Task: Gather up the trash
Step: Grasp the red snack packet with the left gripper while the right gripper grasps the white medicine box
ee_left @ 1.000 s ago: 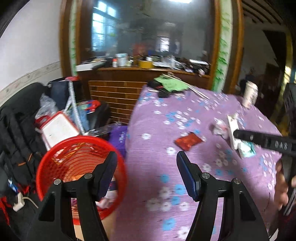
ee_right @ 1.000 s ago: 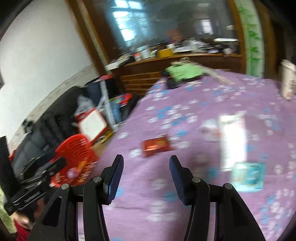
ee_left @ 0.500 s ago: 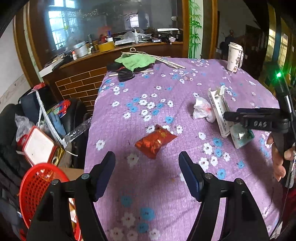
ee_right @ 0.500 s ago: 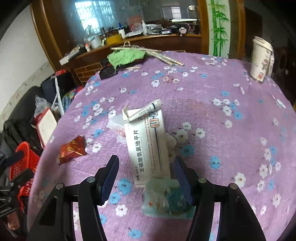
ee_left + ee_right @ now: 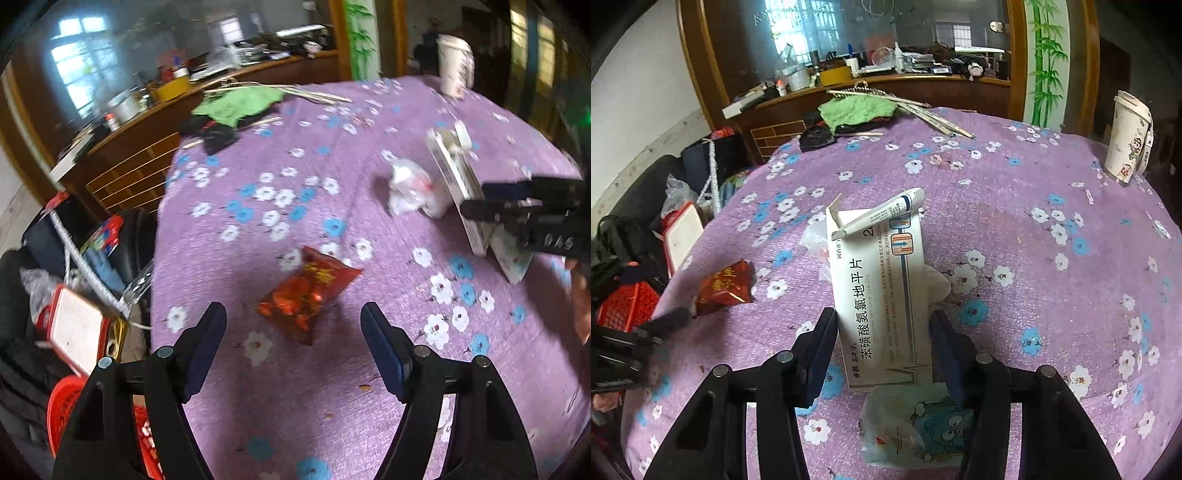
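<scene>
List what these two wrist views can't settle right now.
- Right gripper straddles the white medicine box; pad contact not visible, right wrist view.
- Blue cartoon wrapper: partly under that box and gripper.
- Red basket: cut off behind the left gripper, left wrist view.
- White plastic bag: motion-blurred.

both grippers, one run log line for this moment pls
left gripper: open, short of red snack packet | right gripper: open, straddling white medicine box | red basket: on the floor beside purple tablecloth
</scene>
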Demonstrator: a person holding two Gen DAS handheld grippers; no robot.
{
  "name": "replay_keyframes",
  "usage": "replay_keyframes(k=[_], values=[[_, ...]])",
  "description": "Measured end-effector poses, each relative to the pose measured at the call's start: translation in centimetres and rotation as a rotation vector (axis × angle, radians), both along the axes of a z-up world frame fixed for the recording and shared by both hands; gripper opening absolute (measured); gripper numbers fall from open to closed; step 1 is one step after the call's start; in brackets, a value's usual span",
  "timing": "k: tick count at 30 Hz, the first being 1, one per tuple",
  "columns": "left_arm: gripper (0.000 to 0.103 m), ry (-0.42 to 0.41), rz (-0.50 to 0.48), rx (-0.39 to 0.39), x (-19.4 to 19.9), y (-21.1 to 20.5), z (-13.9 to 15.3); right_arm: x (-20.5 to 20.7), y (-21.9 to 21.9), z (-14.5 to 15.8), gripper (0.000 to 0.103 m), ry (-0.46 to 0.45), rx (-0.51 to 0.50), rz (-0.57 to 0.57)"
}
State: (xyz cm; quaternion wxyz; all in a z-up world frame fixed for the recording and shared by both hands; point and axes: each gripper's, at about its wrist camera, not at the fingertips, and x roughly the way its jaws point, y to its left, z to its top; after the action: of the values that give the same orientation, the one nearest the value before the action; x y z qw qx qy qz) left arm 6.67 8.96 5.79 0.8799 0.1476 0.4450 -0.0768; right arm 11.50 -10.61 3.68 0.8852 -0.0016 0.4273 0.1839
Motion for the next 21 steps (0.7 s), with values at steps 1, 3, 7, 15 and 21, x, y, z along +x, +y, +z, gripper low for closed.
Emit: replay_keyframes(k=[1,3,7,15,21], values=[[0.074,-0.003,-0.006,0.018,0.2,-0.3,-0.3,-0.1,0.0,0.1,0.056,-0.002,0.006,0.002],[0.074,0.006,-0.015,0.032,0.8,-0.8,-0.9,-0.3,-0.2,0.4,0.056,-0.004,0.031,0.007],[0.074,0.015,0.001,0.068,2.3,-1.5,-2.1,-1.0,-0.8,1.5,0.056,-0.03,0.085,0.007],[0.037,0.048,0.083,0.013,3.6,-0.8,-3.5,-1.7,-1.0,2.3,0.056,-0.032,0.164,0.023],[0.034,0.029,0.173,-0.055,3.1,0.2,-3.0,-2.1,-0.7,2.5,0.056,-0.036,0.174,0.037]])
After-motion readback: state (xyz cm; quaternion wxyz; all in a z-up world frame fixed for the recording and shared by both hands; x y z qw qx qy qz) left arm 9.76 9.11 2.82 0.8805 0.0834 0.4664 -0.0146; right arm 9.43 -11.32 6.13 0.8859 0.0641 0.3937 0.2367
